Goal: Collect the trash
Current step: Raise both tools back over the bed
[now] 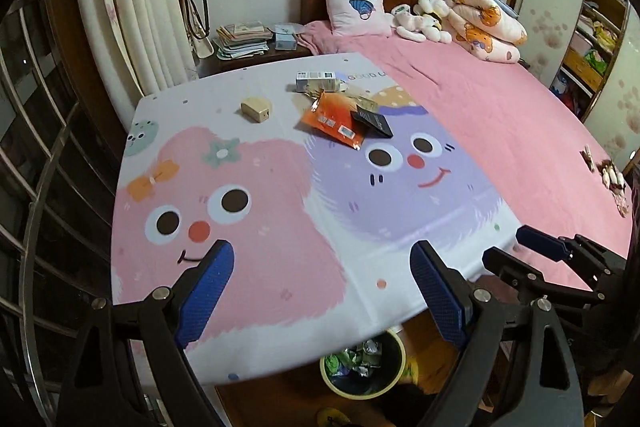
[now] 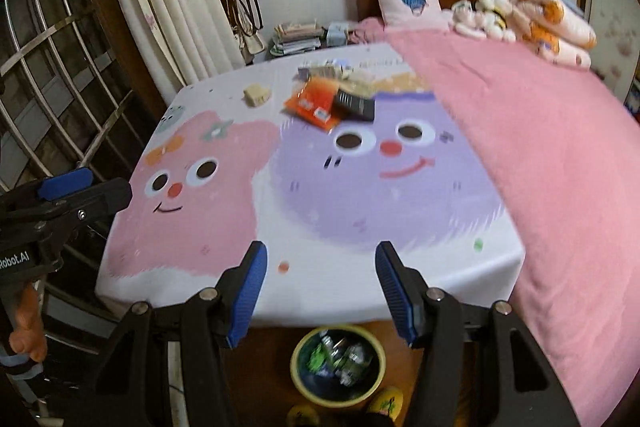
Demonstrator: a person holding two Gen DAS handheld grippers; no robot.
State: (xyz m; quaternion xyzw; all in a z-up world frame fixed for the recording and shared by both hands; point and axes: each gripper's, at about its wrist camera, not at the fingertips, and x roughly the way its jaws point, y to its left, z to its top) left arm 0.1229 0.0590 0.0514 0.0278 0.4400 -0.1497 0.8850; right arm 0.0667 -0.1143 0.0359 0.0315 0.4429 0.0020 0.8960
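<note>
Trash lies at the far end of a cartoon-printed sheet (image 1: 280,211) spread on the bed: an orange wrapper (image 1: 334,123), a black packet (image 1: 374,123), a white carton (image 1: 318,81) and a small tan box (image 1: 257,109). The same pile shows in the right wrist view, with the orange wrapper (image 2: 312,103) and the tan box (image 2: 257,95). A yellow-rimmed bin (image 1: 362,367) holding crumpled wrappers stands on the floor below the sheet's near edge, as does the bin (image 2: 338,365). My left gripper (image 1: 322,263) is open and empty above the near edge. My right gripper (image 2: 320,267) is also open and empty.
A pink blanket (image 1: 500,131) covers the bed's right side, with a pillow (image 1: 356,5), plush toys and a folded quilt at the headboard. A nightstand with books (image 1: 244,39) stands at the far left. Curtains and a barred window are on the left. Yellow slippers (image 2: 386,401) sit by the bin.
</note>
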